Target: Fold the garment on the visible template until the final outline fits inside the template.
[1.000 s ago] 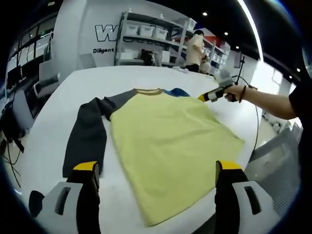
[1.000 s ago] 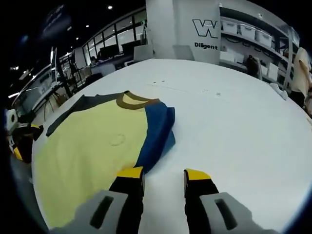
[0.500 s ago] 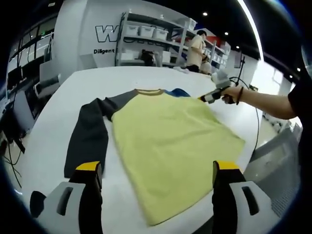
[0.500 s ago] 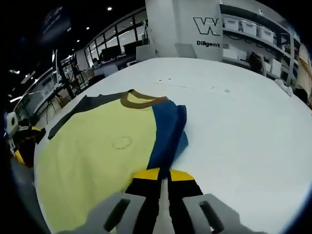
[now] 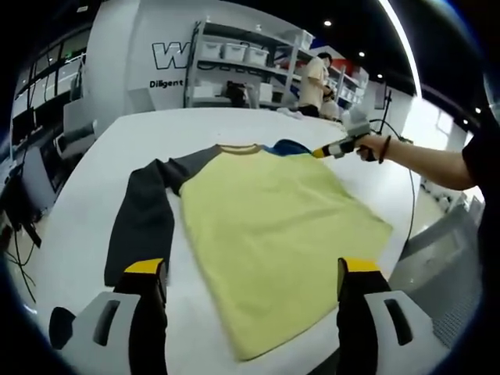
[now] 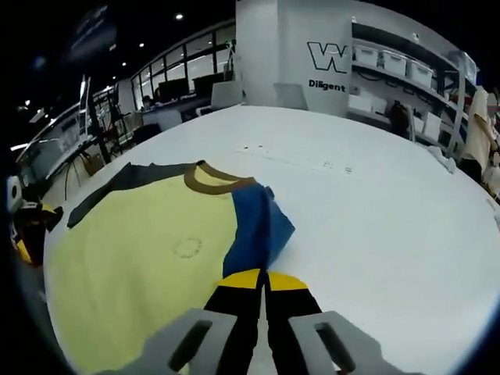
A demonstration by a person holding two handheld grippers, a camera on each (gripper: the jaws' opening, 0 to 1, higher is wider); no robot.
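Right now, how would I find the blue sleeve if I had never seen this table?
Look at the big white table and find the yellow shirt lying flat on it. Beside its brown collar, on the side opposite the long dark grey sleeve, lies the blue sleeve, folded and bunched, pinched by the right hand-held gripper.

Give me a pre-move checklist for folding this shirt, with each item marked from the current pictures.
1. Right claw shut on the blue sleeve: ok, its jaws meet at the sleeve's edge.
2. Left claw open and clear of cloth: ok, its jaws stand wide apart above the table.
3. Yellow shirt body flat: ok, no big wrinkles show.
4. Dark sleeve spread out and unfolded: ok, it lies along the shirt's side.
5. Template outline visible on the table: cannot tell, no clear marking shows.
6. Whole shirt on the table: cannot tell, its hem lies close to the near edge.
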